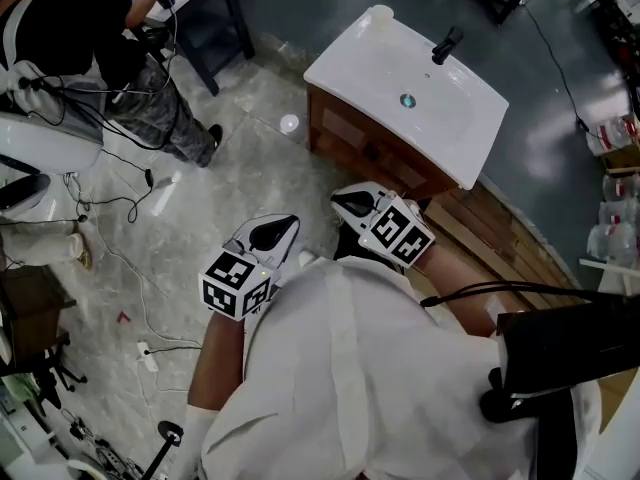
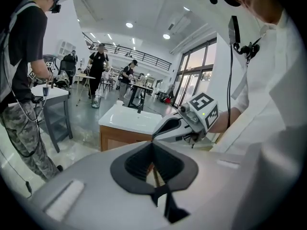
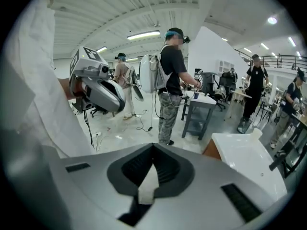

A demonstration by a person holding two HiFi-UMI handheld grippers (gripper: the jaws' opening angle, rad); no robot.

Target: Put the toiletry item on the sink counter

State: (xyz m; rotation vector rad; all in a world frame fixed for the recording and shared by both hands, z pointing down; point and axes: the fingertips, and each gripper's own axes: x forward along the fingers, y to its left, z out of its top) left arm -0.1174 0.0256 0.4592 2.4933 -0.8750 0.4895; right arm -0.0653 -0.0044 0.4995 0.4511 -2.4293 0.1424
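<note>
Two grippers, the left gripper [image 1: 285, 226] and the right gripper [image 1: 345, 204], hang close to the person's chest, each with its jaws pressed together on nothing. A small white container [image 1: 381, 13], likely the toiletry item, stands on the sink counter [image 1: 350, 63] at its 11 o'clock corner, well apart from the faucet [image 1: 446, 44]. The placing looks done; the next move would only call for keeping both grippers clear of it.

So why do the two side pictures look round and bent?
Left gripper view and right gripper view: wide-angle lenses bow straight lines and blacken the corners; head view: far straighter, though the white sink counter looks nearly washed out.
</note>
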